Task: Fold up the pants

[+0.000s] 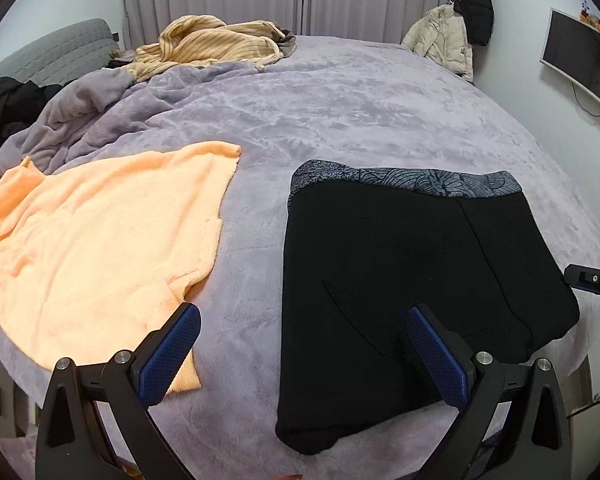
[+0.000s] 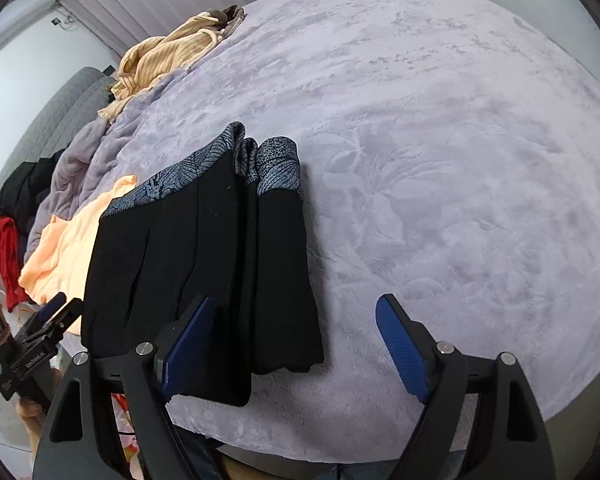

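The black pants (image 1: 400, 280) with a grey leaf-patterned waistband (image 1: 412, 180) lie folded on the lilac bed cover (image 1: 340, 100). In the right wrist view the pants (image 2: 204, 272) lie in folded layers with the waistband (image 2: 276, 168) away from me. My left gripper (image 1: 304, 352) is open and empty above the pants' near left edge. My right gripper (image 2: 296, 344) is open and empty over the pants' near right end. The right gripper shows at the left view's right edge (image 1: 596, 280), and the left gripper shows low left in the right view (image 2: 48, 320).
An orange towel (image 1: 100, 248) lies left of the pants. A tan ribbed garment (image 1: 212, 46) and a bunched lilac blanket (image 1: 84, 116) are at the far left. Dark and red clothes (image 2: 8, 256) lie by the grey headboard (image 1: 48, 52). A monitor (image 1: 580, 60) hangs right.
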Demonstrator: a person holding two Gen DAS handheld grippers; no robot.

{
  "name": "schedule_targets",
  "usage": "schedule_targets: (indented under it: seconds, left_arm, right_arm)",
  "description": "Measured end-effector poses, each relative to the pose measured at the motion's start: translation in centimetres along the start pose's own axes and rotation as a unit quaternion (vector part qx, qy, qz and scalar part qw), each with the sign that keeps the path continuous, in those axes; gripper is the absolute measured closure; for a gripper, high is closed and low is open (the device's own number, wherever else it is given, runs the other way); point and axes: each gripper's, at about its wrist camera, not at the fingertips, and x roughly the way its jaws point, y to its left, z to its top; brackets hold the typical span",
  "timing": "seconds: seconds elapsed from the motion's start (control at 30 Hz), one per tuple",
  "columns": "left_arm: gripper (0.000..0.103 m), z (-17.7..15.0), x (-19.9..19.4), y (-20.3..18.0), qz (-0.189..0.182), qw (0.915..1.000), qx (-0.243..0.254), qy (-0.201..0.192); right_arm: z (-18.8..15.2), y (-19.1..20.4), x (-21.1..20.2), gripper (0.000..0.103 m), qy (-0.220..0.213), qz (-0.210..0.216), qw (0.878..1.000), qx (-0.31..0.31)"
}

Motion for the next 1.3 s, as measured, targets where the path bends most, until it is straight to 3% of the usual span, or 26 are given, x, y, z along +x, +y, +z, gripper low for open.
schedule_targets:
  seconds: [0.07, 0.2, 0.47, 1.3]
  left_arm:
    - [0.0, 0.3, -0.2, -0.8, 0.009, 0.9999, -0.01, -0.002]
    - [0.0, 0.5, -1.5, -2.0, 0.035, 0.9991, -0.021, -0.011]
    - [0.0, 0.9, -3.3, -4.0, 0.046, 0.9989, -0.004, -0.007]
    - [0.0, 2.0, -1.9, -6.2, 0.056, 0.9981, 0.019, 0.016]
  right_arm:
    - [-0.2, 1.5, -1.0, 0.0, -0.005, -0.021, 1.0, -0.02]
    - [-0.7, 5.6, -3.0, 0.0, -0.031, -0.051, 0.995, -0.076]
    - [-1.6, 11.0, -4.6, 0.0, -0.028, -0.068, 0.989, -0.13]
    - [-0.7, 9.7, -2.0, 0.0, 0.004, -0.101, 0.99, -0.099]
